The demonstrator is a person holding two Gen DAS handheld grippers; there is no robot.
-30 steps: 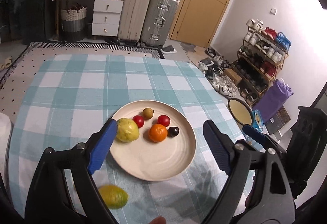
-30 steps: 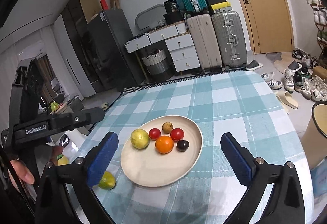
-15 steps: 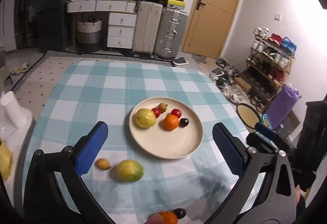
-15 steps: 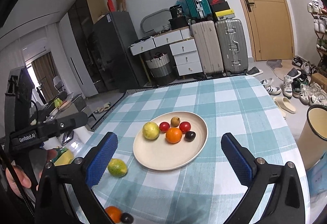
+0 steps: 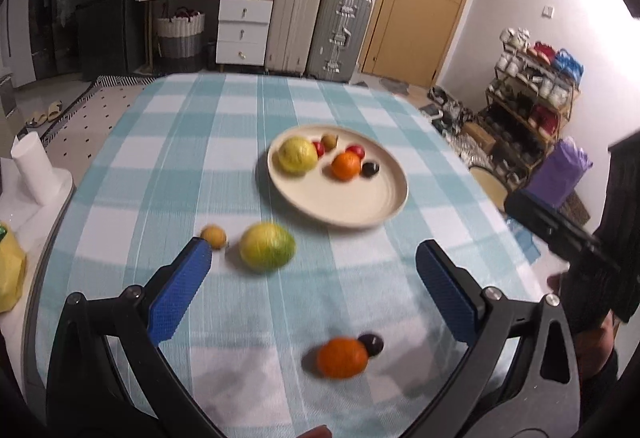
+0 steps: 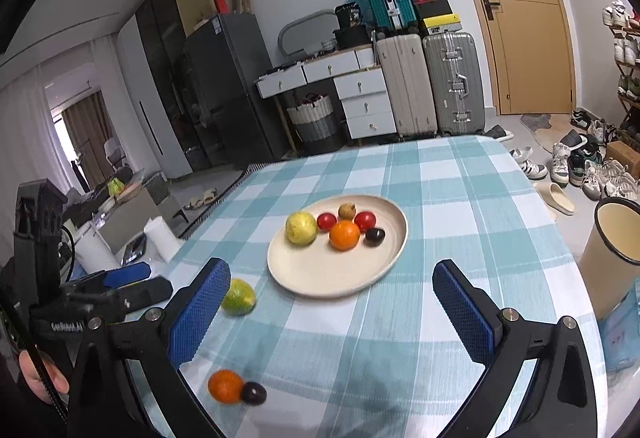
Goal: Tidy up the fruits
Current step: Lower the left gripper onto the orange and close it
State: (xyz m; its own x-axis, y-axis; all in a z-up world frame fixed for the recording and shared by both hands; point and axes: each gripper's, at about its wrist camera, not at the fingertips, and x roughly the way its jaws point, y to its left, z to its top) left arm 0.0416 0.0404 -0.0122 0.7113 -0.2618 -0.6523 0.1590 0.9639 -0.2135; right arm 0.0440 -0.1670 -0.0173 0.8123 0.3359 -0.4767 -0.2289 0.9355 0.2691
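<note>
Fruits still loose on the checked cloth [image 5: 168, 174] are four: a yellow-green citrus [image 5: 267, 252] just ahead of the left tongs [image 5: 316, 280], nearer their left pad, a small yellowish fruit [image 5: 214, 236] at that pad's tip, and an orange [image 5: 342, 357] touching a dark plum [image 5: 371, 344] close under the tongs, between the arms. Six more sit on the cream plate [image 5: 340, 206] farther ahead. Both the left tongs and the right tongs [image 6: 332, 298] stand wide apart, holding nothing. The citrus looks firm and fairly light, with a smooth rind that could roll or slip; it is slightly oval, its long axis seemingly lying across the tongs, so taking it across the shorter middle seems safest. The plum is probably softer and needs a gentler squeeze.
</note>
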